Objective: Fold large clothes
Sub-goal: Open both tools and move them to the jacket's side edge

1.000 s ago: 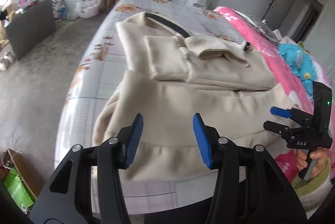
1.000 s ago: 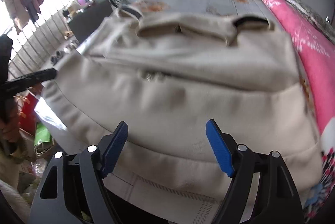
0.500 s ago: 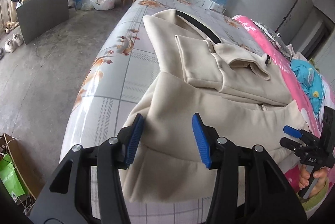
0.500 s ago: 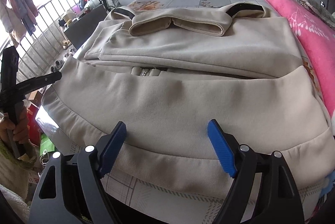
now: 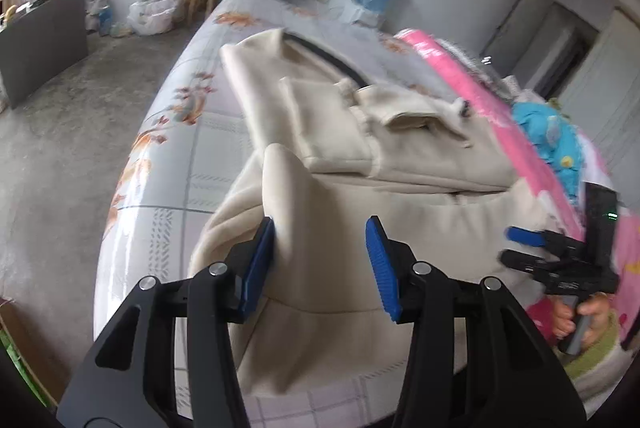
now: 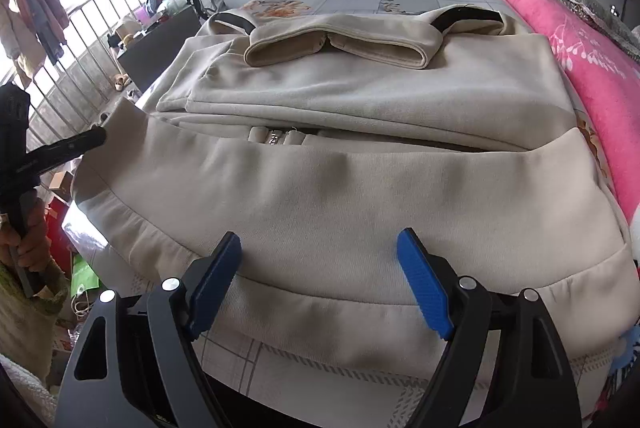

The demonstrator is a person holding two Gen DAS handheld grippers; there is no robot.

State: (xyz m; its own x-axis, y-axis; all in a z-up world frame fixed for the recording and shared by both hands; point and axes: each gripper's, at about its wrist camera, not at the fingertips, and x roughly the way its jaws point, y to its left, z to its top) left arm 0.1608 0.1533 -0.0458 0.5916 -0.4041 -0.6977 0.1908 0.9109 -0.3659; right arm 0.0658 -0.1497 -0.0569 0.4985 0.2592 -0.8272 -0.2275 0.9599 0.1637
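Since a moment ago my left gripper (image 5: 320, 260) moved to the beige jacket (image 6: 340, 187) corner, open; right gripper (image 6: 320, 280) waits open over the hem.

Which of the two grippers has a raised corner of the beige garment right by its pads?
The left gripper: a lifted corner of the beige garment rises beside its left pad. The right gripper only hangs open above the flat hem.
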